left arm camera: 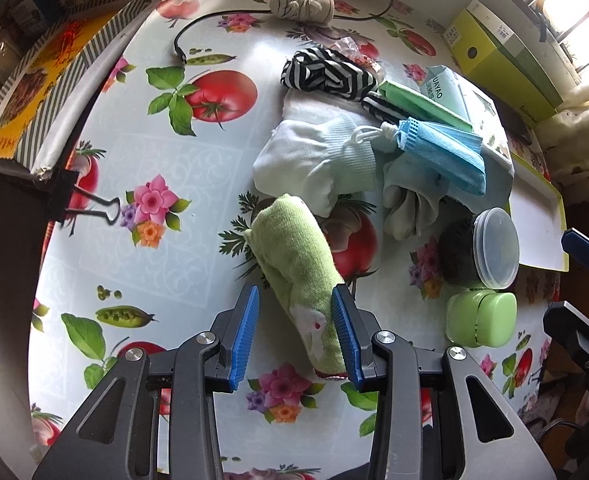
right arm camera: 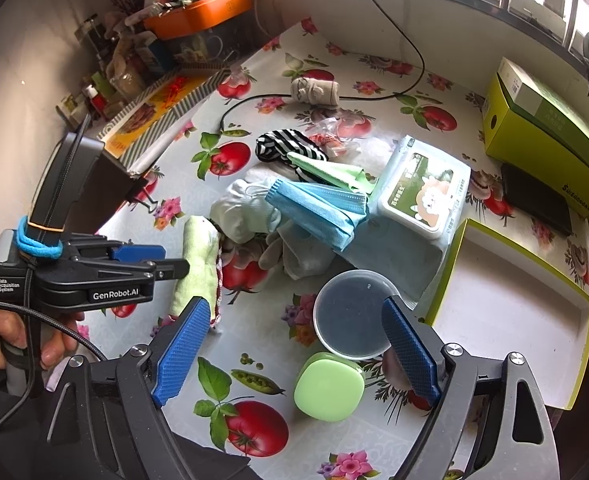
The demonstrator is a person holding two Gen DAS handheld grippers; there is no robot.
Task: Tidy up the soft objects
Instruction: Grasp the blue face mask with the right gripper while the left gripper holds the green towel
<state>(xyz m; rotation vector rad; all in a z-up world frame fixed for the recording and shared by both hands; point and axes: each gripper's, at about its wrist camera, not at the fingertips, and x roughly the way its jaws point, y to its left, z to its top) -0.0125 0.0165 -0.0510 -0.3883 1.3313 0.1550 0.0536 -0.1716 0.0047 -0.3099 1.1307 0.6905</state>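
Note:
A rolled light-green sock [left arm camera: 294,256] lies on the flowered tablecloth. My left gripper [left arm camera: 298,336] straddles its near end with the jaws open: the right pad touches the sock, the left pad stands clear of it. The right wrist view shows the same gripper [right arm camera: 170,266] over the sock [right arm camera: 198,248]. Behind it is a heap of white socks [left arm camera: 314,160], a blue face mask [right arm camera: 314,208], grey gloves [left arm camera: 406,208] and a striped cloth [left arm camera: 326,72]. A beige rolled sock [left arm camera: 302,4] lies far back. My right gripper [right arm camera: 296,348] is open and holds nothing.
A clear-lidded round tub [right arm camera: 352,314] and a green case [right arm camera: 328,390] sit between the right fingers. A wipes pack [right arm camera: 422,188], a green-rimmed white tray [right arm camera: 506,300] and a green box [right arm camera: 546,132] stand to the right. A black cable [left arm camera: 214,20] and a binder clip [left arm camera: 90,204] lie on the left.

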